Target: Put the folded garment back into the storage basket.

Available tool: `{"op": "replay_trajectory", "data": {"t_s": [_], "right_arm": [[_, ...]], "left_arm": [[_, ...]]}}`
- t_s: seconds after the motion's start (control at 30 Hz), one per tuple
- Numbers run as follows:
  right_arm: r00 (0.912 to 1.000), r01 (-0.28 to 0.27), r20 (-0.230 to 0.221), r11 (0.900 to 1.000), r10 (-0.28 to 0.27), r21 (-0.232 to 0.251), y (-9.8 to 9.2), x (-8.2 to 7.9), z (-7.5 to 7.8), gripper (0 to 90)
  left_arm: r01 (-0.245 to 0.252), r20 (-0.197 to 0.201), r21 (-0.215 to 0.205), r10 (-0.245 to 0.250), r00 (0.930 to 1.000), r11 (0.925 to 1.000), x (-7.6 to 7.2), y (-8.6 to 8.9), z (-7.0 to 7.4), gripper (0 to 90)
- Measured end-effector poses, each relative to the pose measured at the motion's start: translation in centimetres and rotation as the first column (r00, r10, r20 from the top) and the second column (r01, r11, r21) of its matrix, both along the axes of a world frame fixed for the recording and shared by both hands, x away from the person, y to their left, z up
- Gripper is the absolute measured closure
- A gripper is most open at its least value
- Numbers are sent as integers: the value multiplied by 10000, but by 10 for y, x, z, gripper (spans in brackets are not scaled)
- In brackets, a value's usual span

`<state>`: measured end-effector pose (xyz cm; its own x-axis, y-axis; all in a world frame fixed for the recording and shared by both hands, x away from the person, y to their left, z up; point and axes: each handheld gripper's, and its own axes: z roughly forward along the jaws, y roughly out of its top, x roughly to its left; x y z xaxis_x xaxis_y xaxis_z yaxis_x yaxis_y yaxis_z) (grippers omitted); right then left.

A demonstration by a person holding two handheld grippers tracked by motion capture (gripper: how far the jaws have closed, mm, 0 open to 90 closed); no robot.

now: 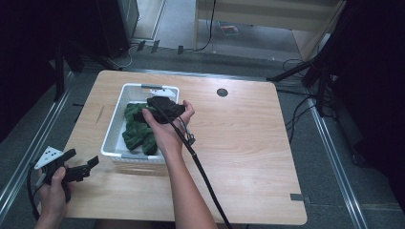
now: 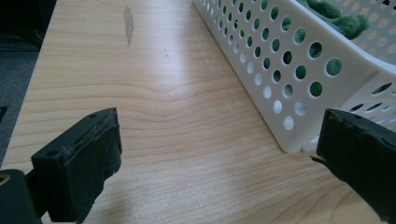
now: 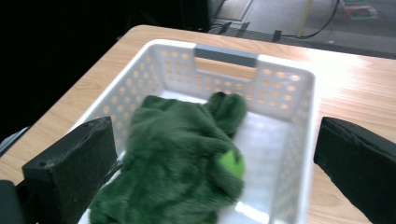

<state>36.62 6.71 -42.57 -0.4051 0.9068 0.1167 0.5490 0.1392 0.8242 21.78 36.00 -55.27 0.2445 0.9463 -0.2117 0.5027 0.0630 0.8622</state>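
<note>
High view: white perforated basket (image 1: 114,125) on wooden counter (image 1: 248,143), left of centre. Green plush toy (image 1: 136,131) lies inside basket. Right tongs (image 1: 143,114) held above basket, over toy. Left tongs (image 1: 83,164) near basket's near-left corner, at counter edge, spread apart, gripping nothing.

Left gripper view: left tongs (image 2: 219,154) wide open over bare counter (image 2: 154,93); basket (image 2: 280,70) wall just beside right jaw; toy (image 2: 341,21) behind holes.

Right gripper view: right tongs (image 3: 210,163) fully spread, holding nothing; toy (image 3: 182,168) in basket (image 3: 299,121) beneath.
</note>
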Motion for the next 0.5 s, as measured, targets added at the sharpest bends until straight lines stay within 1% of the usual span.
{"op": "replay_trajectory", "data": {"t_s": [0.27,0.4,0.5], "right_arm": [[9992,385,149,9991,-382,-185,-34,-5,-1,0],[9978,647,161,9978,-645,-109,-52,-6,-2,0],[9966,799,233,9967,-795,-165,-65,-8,-4,0]], "left_arm": [[19,-7,40,-19,10000,10000,0,-1,0,9],[27,-19,73,-27,10000,10000,0,-1,0,9],[22,-20,75,-22,10000,10000,0,-1,0,9]]}}
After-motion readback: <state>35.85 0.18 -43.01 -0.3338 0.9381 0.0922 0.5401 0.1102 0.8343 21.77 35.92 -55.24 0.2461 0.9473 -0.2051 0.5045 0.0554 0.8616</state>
